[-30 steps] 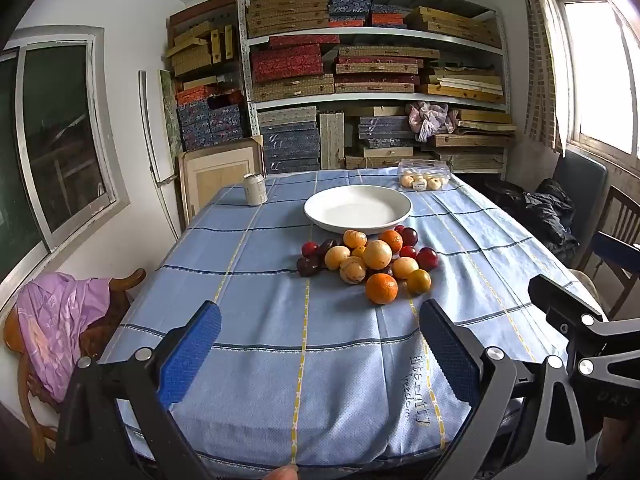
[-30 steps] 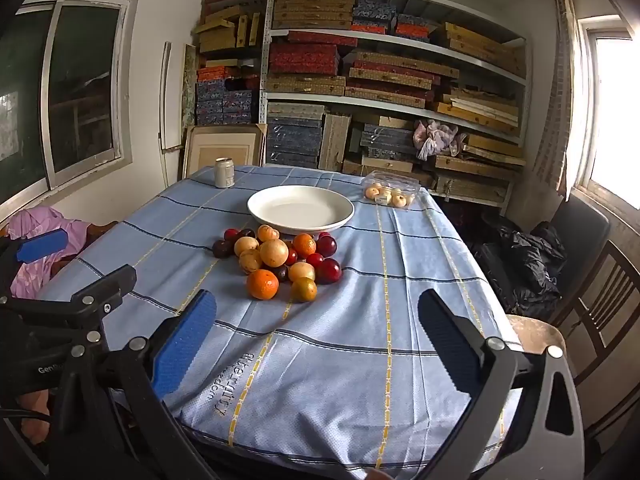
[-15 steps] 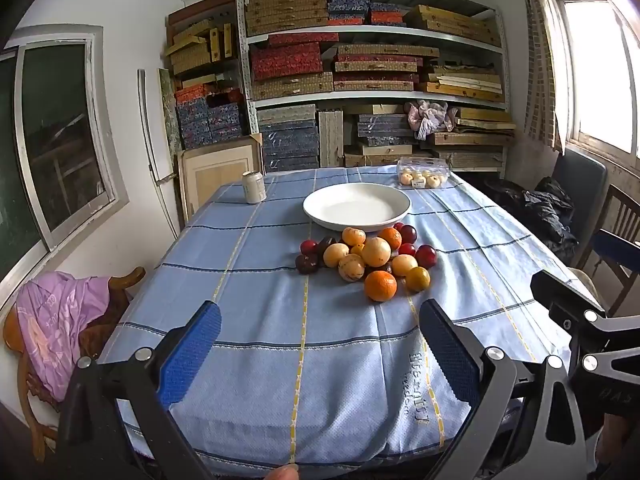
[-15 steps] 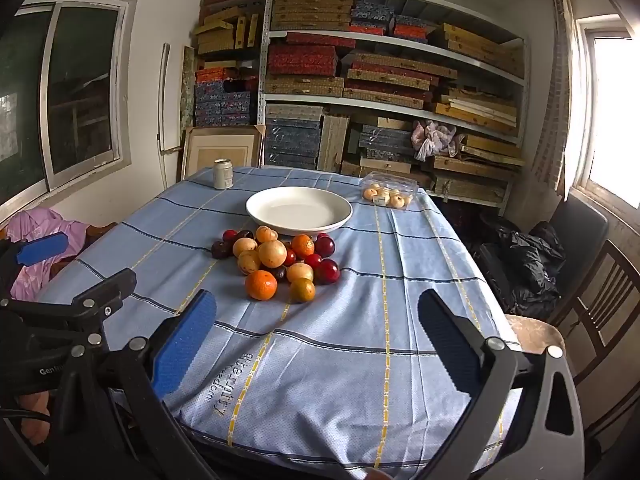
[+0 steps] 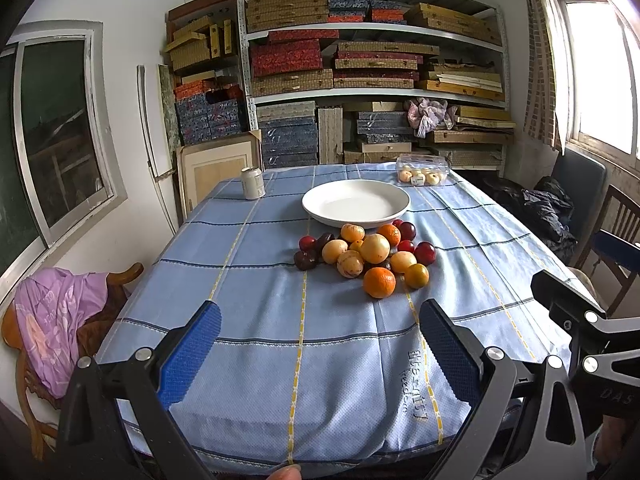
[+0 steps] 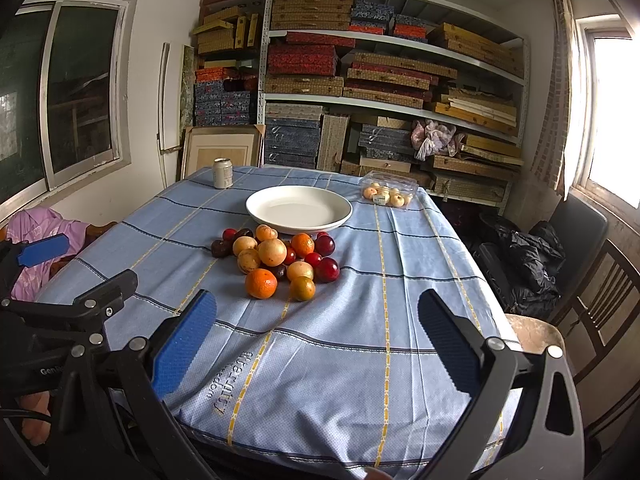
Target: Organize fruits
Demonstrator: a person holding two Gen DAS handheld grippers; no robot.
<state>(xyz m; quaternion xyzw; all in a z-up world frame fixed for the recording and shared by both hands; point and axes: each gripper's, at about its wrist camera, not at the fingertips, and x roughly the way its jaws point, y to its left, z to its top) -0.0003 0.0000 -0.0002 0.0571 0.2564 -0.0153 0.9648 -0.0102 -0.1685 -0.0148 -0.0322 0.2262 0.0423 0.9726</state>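
Hovering over the near edge of the tabletop (image 5: 248, 360), left tongs (image 5: 320, 344) and right tongs (image 6: 316, 332) are both spread wide with nothing between the blue pads. Fruit pile (image 5: 366, 254) sits mid-tabletop on the blue checked cloth: oranges, yellow-tan fruit, dark red plums, all bunched and touching. White plate (image 5: 356, 203) lies just behind the pile; the rearmost fruits are close against its rim. Nearest orange (image 6: 261, 283) is at the pile's front, well apart from either pair of tongs. Drink can (image 6: 222, 173) and a clear punnet (image 6: 387, 192) stand at the far edge.
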